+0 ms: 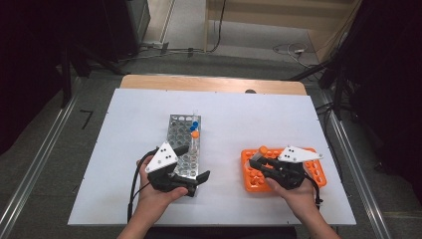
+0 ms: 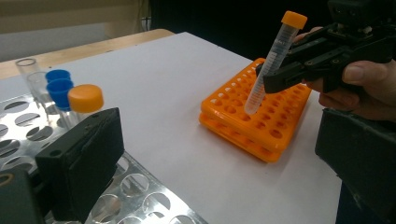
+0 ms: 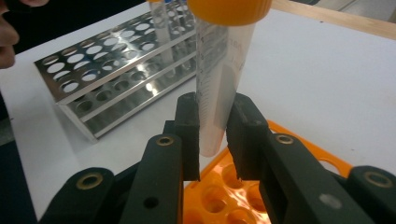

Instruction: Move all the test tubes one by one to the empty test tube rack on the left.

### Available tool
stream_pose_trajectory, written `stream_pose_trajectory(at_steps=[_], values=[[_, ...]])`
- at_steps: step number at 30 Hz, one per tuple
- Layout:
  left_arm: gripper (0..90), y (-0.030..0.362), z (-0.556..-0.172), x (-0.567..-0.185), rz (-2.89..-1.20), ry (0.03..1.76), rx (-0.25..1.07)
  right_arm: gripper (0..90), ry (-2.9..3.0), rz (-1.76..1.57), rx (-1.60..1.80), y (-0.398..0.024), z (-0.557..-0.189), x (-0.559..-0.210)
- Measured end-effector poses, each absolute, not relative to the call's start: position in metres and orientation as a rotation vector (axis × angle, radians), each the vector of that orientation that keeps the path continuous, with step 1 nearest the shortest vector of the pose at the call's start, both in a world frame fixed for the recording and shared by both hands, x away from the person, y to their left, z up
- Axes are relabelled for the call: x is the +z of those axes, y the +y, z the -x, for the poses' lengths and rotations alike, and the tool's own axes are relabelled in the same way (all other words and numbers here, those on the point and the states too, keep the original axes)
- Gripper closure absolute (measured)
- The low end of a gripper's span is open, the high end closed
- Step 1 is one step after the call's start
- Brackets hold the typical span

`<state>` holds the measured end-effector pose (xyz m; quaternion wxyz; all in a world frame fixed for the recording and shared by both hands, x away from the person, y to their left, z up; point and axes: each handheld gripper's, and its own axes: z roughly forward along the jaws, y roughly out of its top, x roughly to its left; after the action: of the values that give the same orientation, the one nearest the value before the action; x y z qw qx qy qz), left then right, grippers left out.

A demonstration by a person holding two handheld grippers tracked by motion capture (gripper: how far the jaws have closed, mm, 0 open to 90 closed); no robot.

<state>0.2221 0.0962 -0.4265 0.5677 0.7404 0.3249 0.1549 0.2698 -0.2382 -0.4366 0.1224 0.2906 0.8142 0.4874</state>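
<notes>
Presently, tube [image 2: 273, 60]: orange-capped, clamped in right gripper [image 3: 212, 135], tip just above orange rack [image 2: 257, 116];
Left gripper [image 1: 191, 181]: jaws apart, ungrasping, over steel rack [image 1: 181, 149];
Steel rack: capped tubes [image 2: 70, 95] at far end, on worktop [image 1: 139, 119]

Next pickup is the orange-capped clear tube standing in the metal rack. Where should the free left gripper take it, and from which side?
Grip the orange-capped clear tube just under its cap, where it stands above the perforated metal rack. Probably come from the side away from the two blue-capped tubes beside it. The left gripper is open.
</notes>
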Motion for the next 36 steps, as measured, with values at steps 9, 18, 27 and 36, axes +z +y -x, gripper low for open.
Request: stream_pose_trajectory(at_steps=[9, 18, 27, 36], values=[[4.4, 0.081, -0.222, -0.426, -1.745, 0.715, 0.323, 72.6, 2.437, -0.768, 1.432, -0.222, -0.259, -0.437], [16.9, 0.067, -0.22, -0.425, -1.752, 0.643, 0.284, 72.6, 2.502, -0.697, 1.434, -0.206, -0.249, -0.44], [38.7, 0.054, -0.218, -0.426, -1.765, 0.564, 0.218, 72.6, 2.549, -0.631, 1.437, -0.194, -0.241, -0.44], [55.9, 0.042, -0.219, -0.429, -1.806, 0.506, 0.165, 72.6, 2.59, -0.565, 1.439, -0.185, -0.233, -0.44]])
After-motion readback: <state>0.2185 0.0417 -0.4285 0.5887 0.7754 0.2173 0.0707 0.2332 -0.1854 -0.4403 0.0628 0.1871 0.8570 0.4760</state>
